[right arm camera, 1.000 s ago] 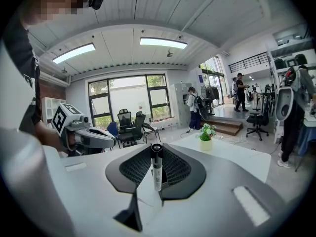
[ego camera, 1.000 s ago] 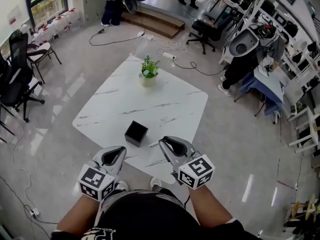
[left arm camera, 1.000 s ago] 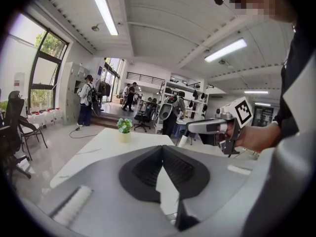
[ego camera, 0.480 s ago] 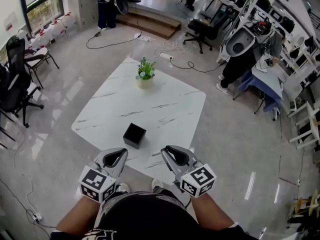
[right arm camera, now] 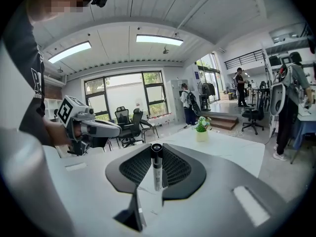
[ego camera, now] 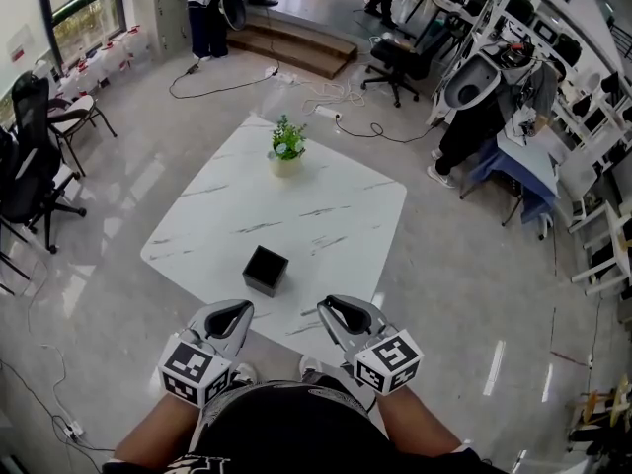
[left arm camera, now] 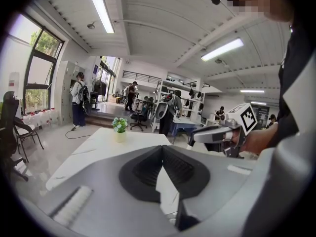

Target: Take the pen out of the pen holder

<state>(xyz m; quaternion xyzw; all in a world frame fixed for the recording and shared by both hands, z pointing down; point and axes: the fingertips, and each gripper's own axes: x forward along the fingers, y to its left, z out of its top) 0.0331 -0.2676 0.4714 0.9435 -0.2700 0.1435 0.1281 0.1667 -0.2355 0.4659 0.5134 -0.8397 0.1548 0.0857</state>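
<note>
- Holding entry, pen (right arm camera: 156, 168): a slim white barrel with a dark cap end, standing upright in the right tool (right arm camera: 157, 149) and pinched on both sides by the ribbed black pads. It is out of the pen holder and carried over the near edge of the desk, close to the person's body.
- Right tool, state: clamped on the pen, with no gap showing beside the barrel.
- Pen holder (ego camera: 266, 270): a small black open-topped box on the desk, ahead of the two tools and apart from both. Its inside is too dark to say whether anything is left in it.
- Left tool (left arm camera: 161, 151): pads pressed together with nothing between them, held level beside the right one.
- Desk (ego camera: 326, 215): white marbled top, with a potted plant (ego camera: 284, 149) at the far end.
- Step in hand, as judged: the removal looks done, with the pen clear of the holder.
- Next move, as judged: keep the clamp steady, lower the pen onto bare desk beside the holder, then part the pads.
</note>
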